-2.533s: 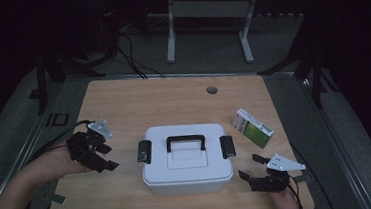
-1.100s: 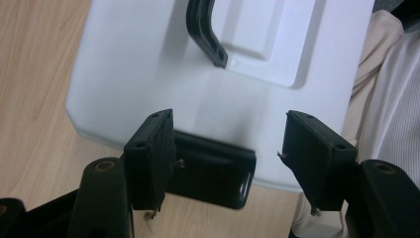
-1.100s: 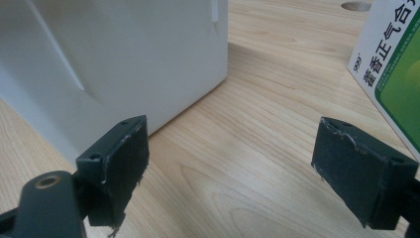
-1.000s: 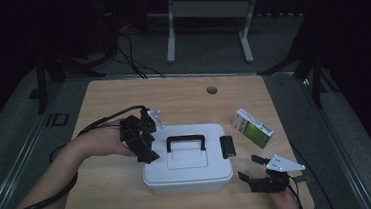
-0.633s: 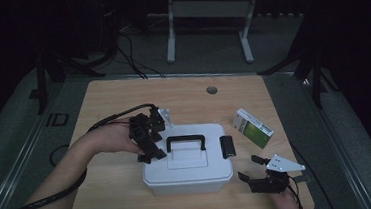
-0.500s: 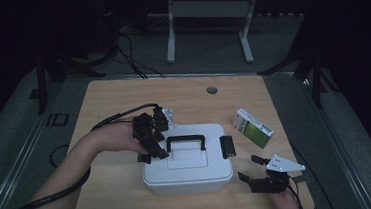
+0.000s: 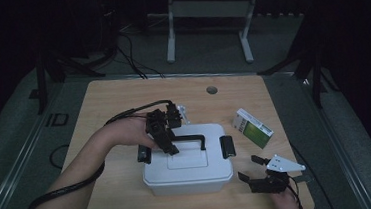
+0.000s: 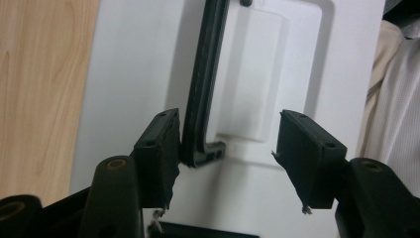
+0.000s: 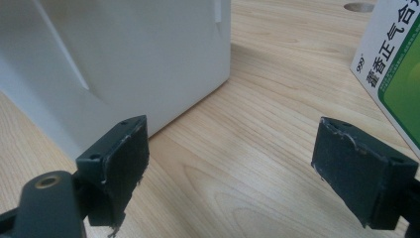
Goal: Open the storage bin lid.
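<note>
A white lidded box [image 7: 186, 167] stands mid-table, with a black carry handle [image 7: 192, 138] lying flat on its lid and a black latch at each end. My left gripper [image 7: 170, 147] points down over the lid's left part. In the left gripper view the jaws [image 8: 225, 144] straddle the handle's end [image 8: 203, 89], which lies against the left jaw with a gap to the right one. They have just been closing and remain open. My right gripper [image 7: 252, 169] rests on the table at the box's front right corner, open [image 9: 233, 163] with bare wood between its jaws, near the box wall [image 9: 124, 54].
A white and green carton [image 7: 253, 128] lies right of the box and appears again as a carton [image 9: 396, 64] in the right gripper view. A round hole [image 7: 212, 90] is in the tabletop at the back. The left gripper's cable [image 7: 65, 189] trails off the table's front left.
My left gripper has travelled from the table's left side rightward onto the box lid, ending over the handle's left end. The right gripper has stayed put.
</note>
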Demonstrator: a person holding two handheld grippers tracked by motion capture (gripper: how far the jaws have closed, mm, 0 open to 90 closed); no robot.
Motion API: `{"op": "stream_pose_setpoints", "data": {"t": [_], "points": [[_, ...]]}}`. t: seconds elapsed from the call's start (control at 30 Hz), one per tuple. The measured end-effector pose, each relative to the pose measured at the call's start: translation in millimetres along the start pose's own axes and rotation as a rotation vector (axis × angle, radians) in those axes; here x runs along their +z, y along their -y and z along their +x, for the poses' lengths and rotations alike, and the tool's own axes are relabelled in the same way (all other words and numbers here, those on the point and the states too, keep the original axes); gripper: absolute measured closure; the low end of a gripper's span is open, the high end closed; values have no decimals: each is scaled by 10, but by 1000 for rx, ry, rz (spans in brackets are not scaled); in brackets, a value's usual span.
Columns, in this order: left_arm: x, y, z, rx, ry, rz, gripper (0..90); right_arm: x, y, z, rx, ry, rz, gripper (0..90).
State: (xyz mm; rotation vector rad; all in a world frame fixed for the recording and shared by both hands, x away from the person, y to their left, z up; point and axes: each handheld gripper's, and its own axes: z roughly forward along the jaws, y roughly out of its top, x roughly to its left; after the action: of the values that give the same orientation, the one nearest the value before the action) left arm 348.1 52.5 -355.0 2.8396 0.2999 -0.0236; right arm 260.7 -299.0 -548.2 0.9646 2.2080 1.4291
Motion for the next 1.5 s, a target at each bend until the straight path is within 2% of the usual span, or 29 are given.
{"op": "stream_pose_setpoints", "data": {"t": [0.1, 0.17, 0.23, 0.27, 0.43, 0.6, 0.73, 1.0, 1.2, 1.33, 1.4, 1.5], "points": [[12, -42, 15, 5, -16, 5, 444, 2, 0, 1, -1, -1, 0, 142], [15, -69, 14, 12, -5, 3, 445, 4, 1, 1, -2, -2, 0, 141], [25, -95, 13, 15, -14, 5, 446, 4, 1, 0, -2, -3, 1, 142], [35, -106, 21, 22, -20, 9, 455, 3, 1, -1, -2, -4, 1, 142], [78, -169, 40, 35, 0, 25, 528, -1, 1, 0, 0, -7, -1, 142], [101, -270, -3, 78, -10, 41, 586, 5, -2, -2, -3, -6, -1, 142], [110, -341, -18, 92, -20, 55, 623, -2, 0, -5, 0, -9, -3, 142], [142, -443, -11, 109, -4, 100, 664, -6, 1, -7, 2, -11, -7, 142], [165, -478, -20, 114, -2, 110, 737, -7, 2, -11, 3, -13, -9, 142], [176, -486, -16, 114, 4, 123, 815, -6, 2, -11, 4, -14, -8, 142], [190, -493, -21, 104, 10, 124, 822, -8, 1, -10, 2, -15, -9, 142], [189, -500, -19, 109, 18, 129, 832, -7, 1, -9, 2, -16, -8, 142]]}}
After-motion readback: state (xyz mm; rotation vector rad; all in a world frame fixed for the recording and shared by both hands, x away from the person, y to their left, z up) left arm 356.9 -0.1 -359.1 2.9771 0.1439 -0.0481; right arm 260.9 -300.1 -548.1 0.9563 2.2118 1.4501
